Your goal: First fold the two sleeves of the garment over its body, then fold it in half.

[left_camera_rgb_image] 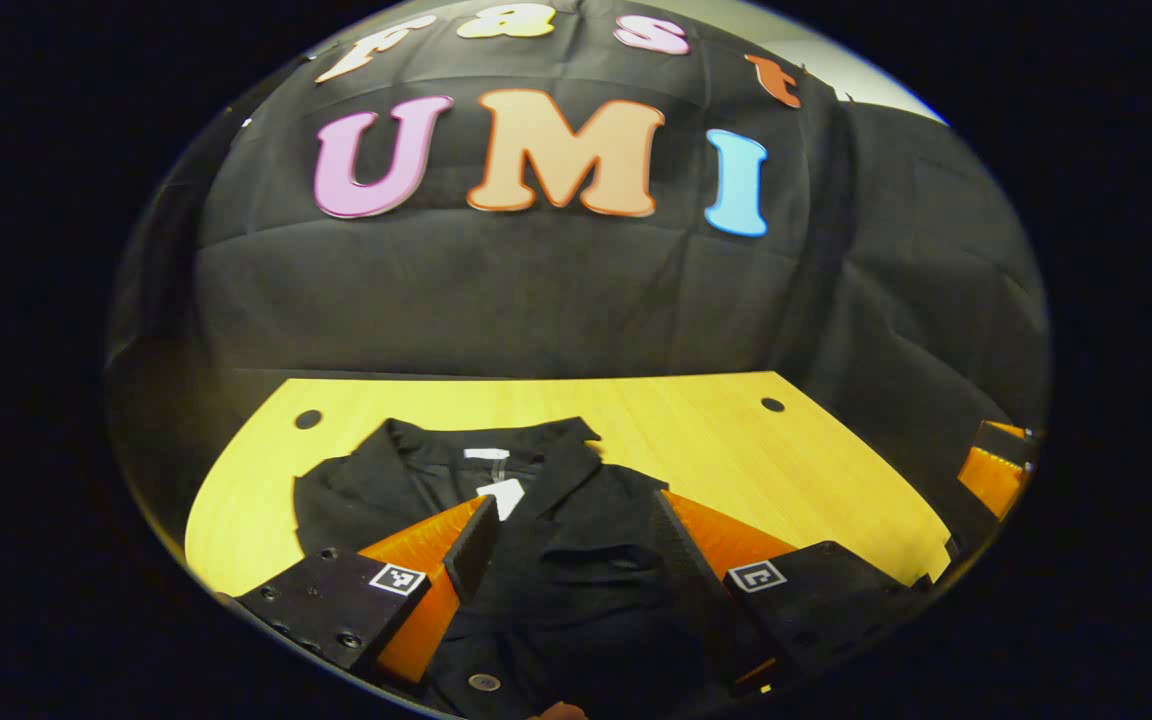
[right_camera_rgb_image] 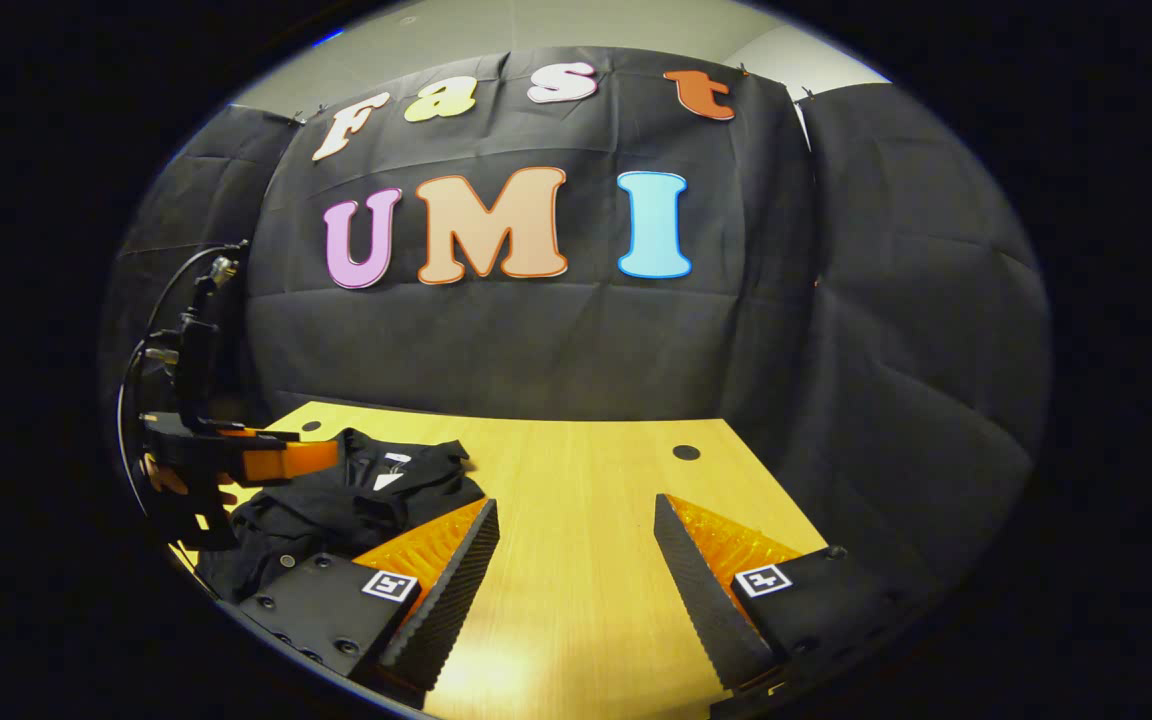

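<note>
- Black collared fabric garment (left_camera_rgb_image: pixel 576 560) is seen lying on yellow wooden desk (left_camera_rgb_image: pixel 816 470), collar toward the wall, long axis running away.
- Left gripper (left_camera_rgb_image: pixel 576 520) jaws are spread above it; right gripper (right_camera_rgb_image: pixel 576 520) jaws are spread over bare desk.

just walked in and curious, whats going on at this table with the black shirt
A person holds a gripper in each hand over a wooden table. A black garment lies on it, collar toward the wall. The left gripper hovers open above the garment's front; the right gripper is open over bare table beside it. Neither grips cloth.
</note>
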Demonstrator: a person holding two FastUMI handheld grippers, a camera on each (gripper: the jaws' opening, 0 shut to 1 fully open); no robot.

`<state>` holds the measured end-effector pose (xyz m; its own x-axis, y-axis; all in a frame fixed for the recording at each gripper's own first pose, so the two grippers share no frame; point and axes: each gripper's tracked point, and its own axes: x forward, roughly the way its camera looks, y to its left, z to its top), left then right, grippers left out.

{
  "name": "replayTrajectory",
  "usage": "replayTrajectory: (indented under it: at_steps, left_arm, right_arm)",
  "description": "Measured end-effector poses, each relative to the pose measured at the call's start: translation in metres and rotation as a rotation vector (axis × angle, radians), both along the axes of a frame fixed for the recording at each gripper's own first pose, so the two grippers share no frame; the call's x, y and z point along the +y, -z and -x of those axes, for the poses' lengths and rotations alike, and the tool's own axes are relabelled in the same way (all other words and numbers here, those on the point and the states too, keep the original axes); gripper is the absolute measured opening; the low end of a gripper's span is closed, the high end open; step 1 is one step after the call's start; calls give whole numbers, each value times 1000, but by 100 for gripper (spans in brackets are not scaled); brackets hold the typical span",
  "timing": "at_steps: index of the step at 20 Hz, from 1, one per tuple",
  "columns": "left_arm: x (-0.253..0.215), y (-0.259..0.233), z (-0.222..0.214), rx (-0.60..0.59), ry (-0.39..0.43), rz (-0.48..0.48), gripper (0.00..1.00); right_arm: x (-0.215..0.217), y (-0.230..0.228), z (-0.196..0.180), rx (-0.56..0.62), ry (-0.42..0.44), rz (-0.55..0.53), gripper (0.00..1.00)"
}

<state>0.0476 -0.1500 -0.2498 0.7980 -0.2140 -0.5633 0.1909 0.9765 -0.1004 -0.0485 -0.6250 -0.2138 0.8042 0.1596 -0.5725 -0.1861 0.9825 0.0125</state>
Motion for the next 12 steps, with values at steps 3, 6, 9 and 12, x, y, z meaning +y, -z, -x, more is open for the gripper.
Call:
replayTrajectory:
  at_steps: [3,6,9,12]
  left_arm:
    - [58,-17,30,-34,-55,-45,94]
    - [116,-20,73,-13,-88,-84,93]
    - [166,-10,119,30,-119,-108,95]
    - [200,8,165,89,-139,-115,93]
  right_arm:
    - [25,3,24,15,-9,-20,99]
    - [56,8,61,43,-24,-28,99]
    - [86,18,102,82,-47,-29,99]
    - [101,35,139,132,-59,-8,99]
